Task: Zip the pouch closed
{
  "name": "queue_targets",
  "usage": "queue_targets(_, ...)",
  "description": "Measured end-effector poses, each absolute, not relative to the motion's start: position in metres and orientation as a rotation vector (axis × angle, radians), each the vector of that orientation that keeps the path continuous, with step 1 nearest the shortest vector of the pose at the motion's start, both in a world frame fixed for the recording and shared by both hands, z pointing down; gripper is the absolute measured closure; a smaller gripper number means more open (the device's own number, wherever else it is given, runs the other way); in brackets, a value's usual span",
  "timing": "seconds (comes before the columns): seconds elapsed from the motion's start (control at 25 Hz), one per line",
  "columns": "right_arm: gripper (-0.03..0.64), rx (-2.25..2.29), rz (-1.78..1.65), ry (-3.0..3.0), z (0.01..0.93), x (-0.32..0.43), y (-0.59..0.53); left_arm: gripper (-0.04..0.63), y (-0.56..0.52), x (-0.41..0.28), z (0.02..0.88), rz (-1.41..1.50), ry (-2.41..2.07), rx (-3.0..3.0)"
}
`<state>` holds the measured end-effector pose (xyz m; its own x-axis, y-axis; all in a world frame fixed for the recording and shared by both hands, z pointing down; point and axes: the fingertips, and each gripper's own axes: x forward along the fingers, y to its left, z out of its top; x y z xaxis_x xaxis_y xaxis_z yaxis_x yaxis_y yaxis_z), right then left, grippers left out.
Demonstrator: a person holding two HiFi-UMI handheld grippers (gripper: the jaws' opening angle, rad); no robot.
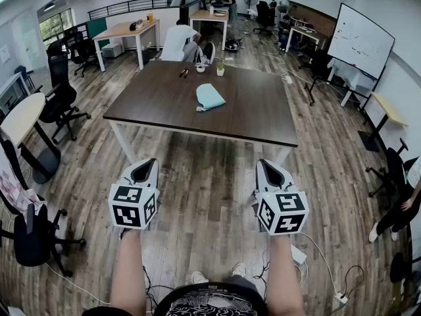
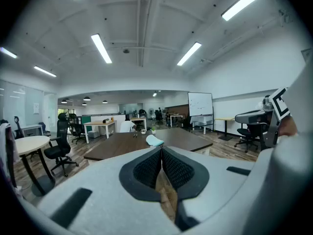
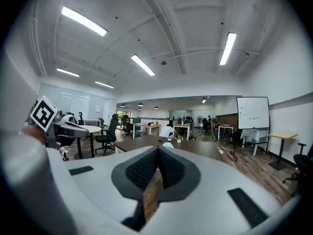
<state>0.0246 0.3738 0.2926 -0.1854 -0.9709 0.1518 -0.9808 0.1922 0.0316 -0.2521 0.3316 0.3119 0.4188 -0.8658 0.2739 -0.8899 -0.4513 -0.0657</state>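
At the lower left of the head view, the left gripper [image 1: 147, 166] is hovering over the wooden floor [image 1: 209, 180], its fingers [image 2: 145, 170] pressing together on nothing. In the upper middle, the light blue pouch [image 1: 210, 97] is lying on the dark counter [image 1: 256, 110], well apart from both grippers. At the lower right, the right gripper [image 1: 266, 167] is hovering too, its fingers [image 3: 142, 169] pressing together, empty.
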Motion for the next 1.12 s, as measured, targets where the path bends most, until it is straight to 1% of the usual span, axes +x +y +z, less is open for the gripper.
queue_targets(0.48, 0.617, 1.946, 0.108, -2.266, 0.297, 0.014, 0.369, 0.581, 0.317, -0.265, 0.317, 0.401, -1.58, 2.571)
queue_targets(0.8, 0.568, 1.947, 0.093, -2.259, 0.294, 0.017, 0.365, 0.58, 0.31, -0.261, 0.318, 0.399, -1.577, 2.573)
queue_targets(0.88, 0.546, 1.947, 0.096, -2.259, 0.293, 0.018, 0.362, 0.577, 0.307, -0.259, 0.316, 0.394, -1.578, 2.576)
queue_targets(0.92, 0.539, 1.947, 0.097, -2.259, 0.293, 0.019, 0.361, 0.563, 0.305, -0.258, 0.315, 0.39, -1.575, 2.578)
queue_targets(1.0, 0.528, 1.946, 0.098, -2.264, 0.294, 0.02, 0.357, 0.49, 0.302, -0.255, 0.315, 0.385, -1.564, 2.58)
queue_targets(1.12, 0.508, 1.938, 0.108, -2.281, 0.298, 0.023, 0.348, 0.476, 0.294, -0.25, 0.319, 0.398, -1.564, 2.58)
